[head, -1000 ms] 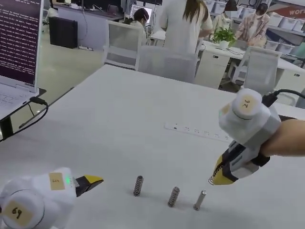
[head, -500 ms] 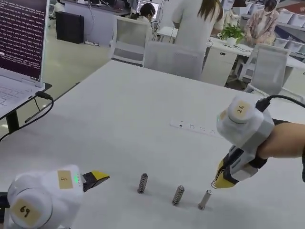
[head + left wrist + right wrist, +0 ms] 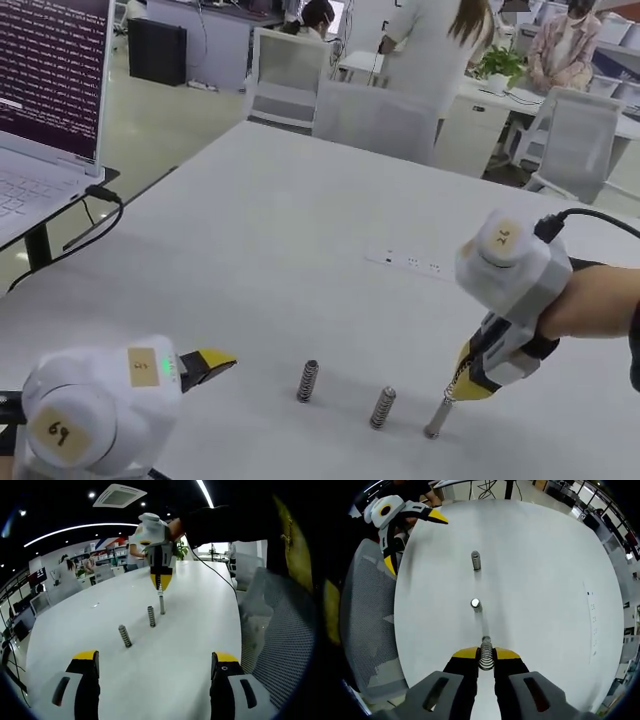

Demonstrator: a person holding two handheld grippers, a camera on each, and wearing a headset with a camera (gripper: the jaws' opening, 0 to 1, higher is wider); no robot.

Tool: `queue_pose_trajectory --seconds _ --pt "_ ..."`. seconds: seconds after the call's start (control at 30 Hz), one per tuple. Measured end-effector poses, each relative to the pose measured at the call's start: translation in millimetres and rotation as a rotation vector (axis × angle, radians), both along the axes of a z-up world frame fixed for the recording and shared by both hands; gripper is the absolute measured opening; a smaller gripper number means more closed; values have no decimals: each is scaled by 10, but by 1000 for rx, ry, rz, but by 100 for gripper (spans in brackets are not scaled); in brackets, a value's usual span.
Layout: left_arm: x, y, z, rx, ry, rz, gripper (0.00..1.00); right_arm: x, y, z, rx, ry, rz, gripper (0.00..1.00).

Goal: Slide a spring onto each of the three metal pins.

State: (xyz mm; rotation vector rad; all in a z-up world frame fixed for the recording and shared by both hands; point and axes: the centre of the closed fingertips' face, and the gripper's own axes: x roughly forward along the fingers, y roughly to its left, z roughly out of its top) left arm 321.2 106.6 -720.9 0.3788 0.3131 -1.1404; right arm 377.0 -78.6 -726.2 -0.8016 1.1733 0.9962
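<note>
Right gripper view | right gripper [image 3: 485, 654] fingers clamp spring [image 3: 485, 662] over pin [image 3: 436, 418] | left gripper [image 3: 155, 656] fingers apart

counter [image 3: 280, 230] white | spring [image 3: 485, 661] silver-grey | right gripper [image 3: 472, 385] white, fingers [image 3: 465, 653] black with yellow tips | laptop screen [image 3: 50, 70] at 10 o'clock purple, white text

You have three pins [image 3: 434, 422] in a row at lower centre of the head view. There are three springs [image 3: 308, 381], two of them on pins and one pinched in the right gripper [image 3: 466, 384]. With the left gripper [image 3: 215, 362] that makes two grippers. There is one power strip [image 3: 412, 264] and one laptop [image 3: 50, 80].
</note>
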Motion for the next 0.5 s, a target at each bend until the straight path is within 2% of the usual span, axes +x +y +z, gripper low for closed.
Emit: queue_pose_trajectory --seconds 0.5 --pt "8 16 -6 2 6 3 88 -5 -5 -62 -3 11 0 8"
